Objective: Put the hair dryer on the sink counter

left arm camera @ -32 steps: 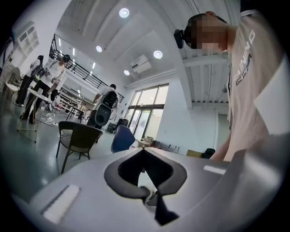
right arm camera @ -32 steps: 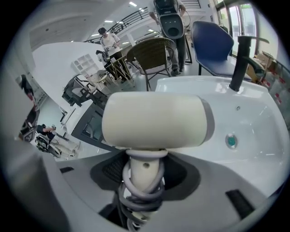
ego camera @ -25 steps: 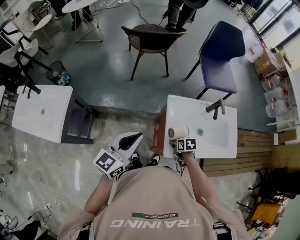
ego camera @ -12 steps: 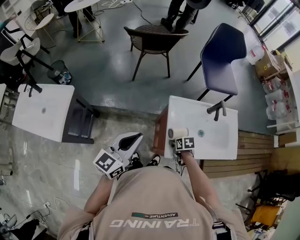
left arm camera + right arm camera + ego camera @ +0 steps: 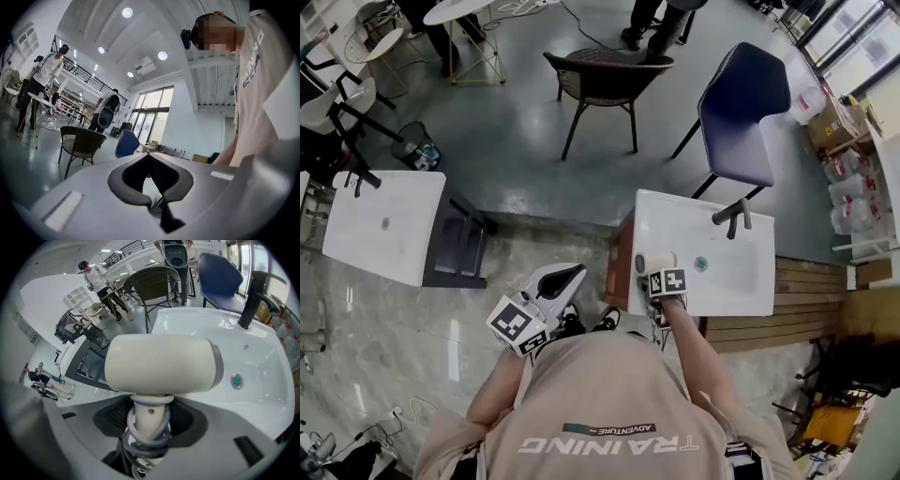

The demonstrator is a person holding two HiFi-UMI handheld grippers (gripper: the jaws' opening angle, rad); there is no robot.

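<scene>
Fingers: right gripper [image 5: 149,422] clamps hair dryer [image 5: 159,364], farther over sink counter [image 5: 741,274]; left gripper [image 5: 563,279] closed.

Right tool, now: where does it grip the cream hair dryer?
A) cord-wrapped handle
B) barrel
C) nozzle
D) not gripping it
A: the right tool is shut on the cream hair dryer at its handle, with the grey cord coiled round it.

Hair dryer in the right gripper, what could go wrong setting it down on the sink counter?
The hair dryer is over the near left edge of the sink counter; released there, it might tip off. Its rounded barrel could also roll into the basin. The cord coiled round the handle inside the right gripper may snag on release.
</scene>
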